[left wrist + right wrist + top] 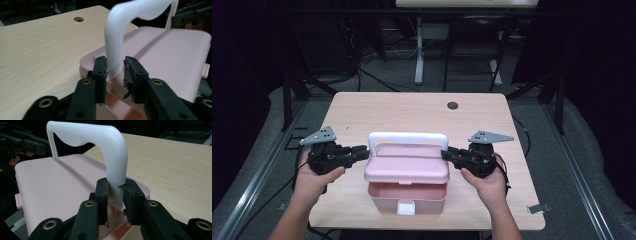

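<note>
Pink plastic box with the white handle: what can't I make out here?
- Inside of the pink plastic box: hidden by its raised lid, high view.
- White front latch: too small to read.
- Handle pivots: hidden behind the jaws in both gripper views.

— Any lettering coming up on the pink box (407,172)?

— Nothing readable. Its lid is plain and so is the white handle (408,136); the white latch (406,207) carries no mark I can make out.

— The grippers, any brand or number?

— None legible on the left gripper (362,151), none on the right gripper (447,156); the grey plates are bare apart from small holes.

— And the table (412,107)?

— Bare wood grain, no label or sign.
</note>
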`<state>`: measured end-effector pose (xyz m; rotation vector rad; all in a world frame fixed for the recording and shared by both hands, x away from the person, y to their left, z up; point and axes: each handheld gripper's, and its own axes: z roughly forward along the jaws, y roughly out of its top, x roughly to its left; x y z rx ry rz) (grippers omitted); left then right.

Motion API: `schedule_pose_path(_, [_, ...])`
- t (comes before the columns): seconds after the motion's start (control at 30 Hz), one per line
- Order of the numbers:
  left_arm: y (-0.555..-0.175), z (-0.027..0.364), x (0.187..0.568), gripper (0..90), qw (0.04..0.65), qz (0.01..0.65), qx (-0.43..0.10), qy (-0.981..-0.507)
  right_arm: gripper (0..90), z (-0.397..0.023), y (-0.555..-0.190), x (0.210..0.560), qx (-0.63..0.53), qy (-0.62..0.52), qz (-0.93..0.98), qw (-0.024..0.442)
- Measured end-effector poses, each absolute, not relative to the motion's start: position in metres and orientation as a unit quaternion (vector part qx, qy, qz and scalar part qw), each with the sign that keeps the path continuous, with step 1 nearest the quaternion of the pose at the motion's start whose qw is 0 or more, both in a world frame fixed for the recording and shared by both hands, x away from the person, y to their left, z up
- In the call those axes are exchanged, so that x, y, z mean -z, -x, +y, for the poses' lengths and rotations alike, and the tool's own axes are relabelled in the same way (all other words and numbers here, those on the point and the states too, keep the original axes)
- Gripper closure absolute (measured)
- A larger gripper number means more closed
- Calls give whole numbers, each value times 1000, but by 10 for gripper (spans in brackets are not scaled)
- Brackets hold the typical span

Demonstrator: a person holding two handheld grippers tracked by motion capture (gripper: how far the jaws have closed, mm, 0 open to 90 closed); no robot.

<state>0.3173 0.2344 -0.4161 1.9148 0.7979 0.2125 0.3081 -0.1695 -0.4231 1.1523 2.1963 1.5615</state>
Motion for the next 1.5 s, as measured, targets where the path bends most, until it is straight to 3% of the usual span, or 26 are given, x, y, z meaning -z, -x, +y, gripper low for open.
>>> schedule_pose_path(0.13, [-314,235,418,840,492,326,-93,-802,742,-171,-312,421,-537,-392,740,103])
schedule_pose_path(0.37, [-307,233,421,892,480,322,-94,-810,742,-175,-319,418,-551,-404,725,91])
schedule_pose_path(1.5, [-303,218,432,896,470,303,-50,-828,740,-177,-321,417,-555,-407,720,93])
